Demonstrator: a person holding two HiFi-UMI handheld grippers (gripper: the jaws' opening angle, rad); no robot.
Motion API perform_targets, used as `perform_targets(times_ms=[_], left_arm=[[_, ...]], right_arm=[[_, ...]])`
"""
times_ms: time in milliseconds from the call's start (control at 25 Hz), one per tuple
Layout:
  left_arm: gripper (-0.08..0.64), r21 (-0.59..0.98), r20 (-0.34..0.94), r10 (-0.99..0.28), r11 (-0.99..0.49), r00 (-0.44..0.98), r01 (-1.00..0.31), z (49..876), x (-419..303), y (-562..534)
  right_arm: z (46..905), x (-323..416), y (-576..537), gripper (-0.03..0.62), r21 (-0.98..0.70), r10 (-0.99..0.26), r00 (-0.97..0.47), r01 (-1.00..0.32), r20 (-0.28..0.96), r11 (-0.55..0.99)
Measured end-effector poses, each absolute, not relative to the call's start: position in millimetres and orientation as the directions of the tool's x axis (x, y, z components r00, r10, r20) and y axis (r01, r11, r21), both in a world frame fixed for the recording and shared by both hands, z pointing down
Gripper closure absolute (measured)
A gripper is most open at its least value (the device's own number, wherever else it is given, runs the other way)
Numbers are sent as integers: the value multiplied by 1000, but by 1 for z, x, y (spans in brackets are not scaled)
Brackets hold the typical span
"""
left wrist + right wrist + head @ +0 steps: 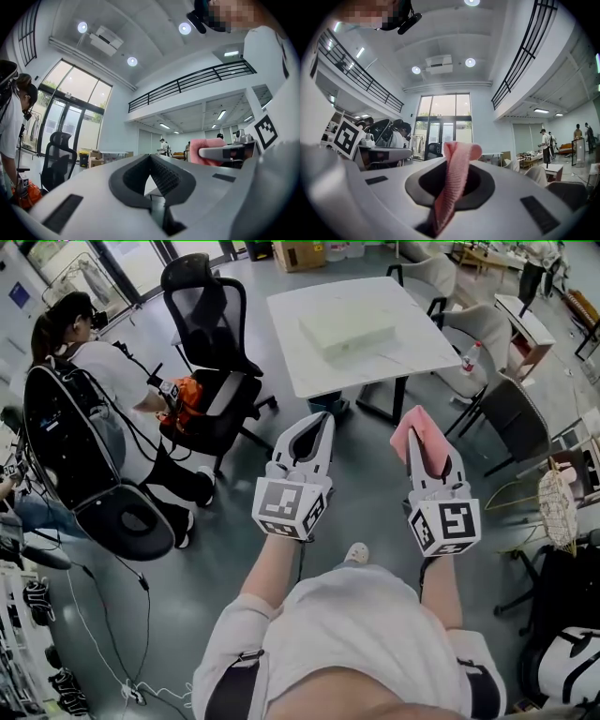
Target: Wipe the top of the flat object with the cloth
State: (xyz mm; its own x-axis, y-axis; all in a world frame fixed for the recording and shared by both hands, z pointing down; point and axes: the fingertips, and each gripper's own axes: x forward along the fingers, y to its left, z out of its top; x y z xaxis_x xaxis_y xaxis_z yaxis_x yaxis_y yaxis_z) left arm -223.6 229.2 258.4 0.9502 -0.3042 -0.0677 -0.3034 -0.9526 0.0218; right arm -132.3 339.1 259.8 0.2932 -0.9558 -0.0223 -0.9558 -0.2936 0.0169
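Right gripper point(432, 456), jaws pinching the pink cloth point(456, 174), and left gripper point(322, 424), jaws pressed together and empty, were well apart from the flat object point(347, 329) on the counter point(298, 367).

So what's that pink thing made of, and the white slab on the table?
The pink cloth looks like a soft woven or knitted fabric, matte: fine ribbed texture shows and it folds limply. The white slab looks like foam or rigid board, matte, with crisp edges; from here I can't tell which.
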Motion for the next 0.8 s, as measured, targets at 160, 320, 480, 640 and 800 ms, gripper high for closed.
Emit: perform_targets(times_ms=[160,320,480,640,800], left_arm=[[545,15,-72,-329,-944,942,-329,258,-200,228],[545,17,-65,-344,-939,937,-344,263,-185,226],[545,19,-46,-353,-936,934,-353,268,-172,212],[545,20,-39,-347,-938,937,-347,272,-156,197],[545,31,-35,-329,-944,944,-328,274,-139,172]], right_arm=[[262,-108,333,561,16,-965,262,-965,-27,-262],[266,-88,329,561,-9,-966,256,-967,-31,-255],[270,-73,318,561,-24,-967,254,-967,-29,-253],[274,-57,305,561,-33,-964,266,-964,-24,-265],[275,-43,283,561,-25,-957,288,-958,-21,-287]])
